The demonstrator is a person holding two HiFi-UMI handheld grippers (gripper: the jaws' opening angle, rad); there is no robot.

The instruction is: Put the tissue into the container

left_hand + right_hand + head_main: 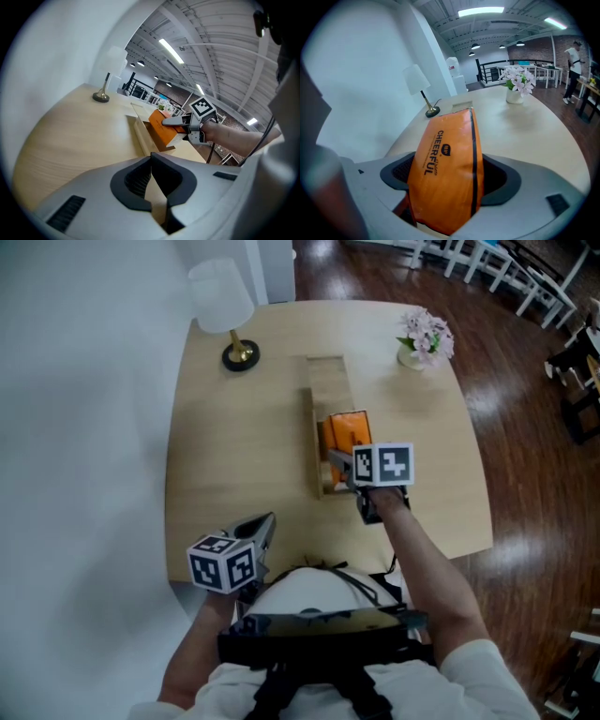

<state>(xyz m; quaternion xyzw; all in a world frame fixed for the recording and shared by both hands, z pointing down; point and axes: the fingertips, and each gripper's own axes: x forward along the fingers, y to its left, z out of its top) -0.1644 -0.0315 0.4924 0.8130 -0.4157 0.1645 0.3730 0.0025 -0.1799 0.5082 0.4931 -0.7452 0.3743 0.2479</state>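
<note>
The left gripper (266,519) is hovering over the near edge of the table (234,446), its jaws together and empty. The right gripper (339,463) is clamping the orange Cheerful tissue pack (447,173) at the near end of the wooden container (326,381). Beyond them, a lamp (230,306) and a flower vase (425,338) are standing at the far corners.

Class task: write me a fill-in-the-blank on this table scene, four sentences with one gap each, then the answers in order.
1. The right tongs grip a tissue pack whose colour is ____.
2. The lamp stands at the table's far ____ corner, seen from the head view.
3. The vase holds ____.
4. The left tongs are shut and hold ____.

Missing words: orange; left; flowers; nothing.
</note>
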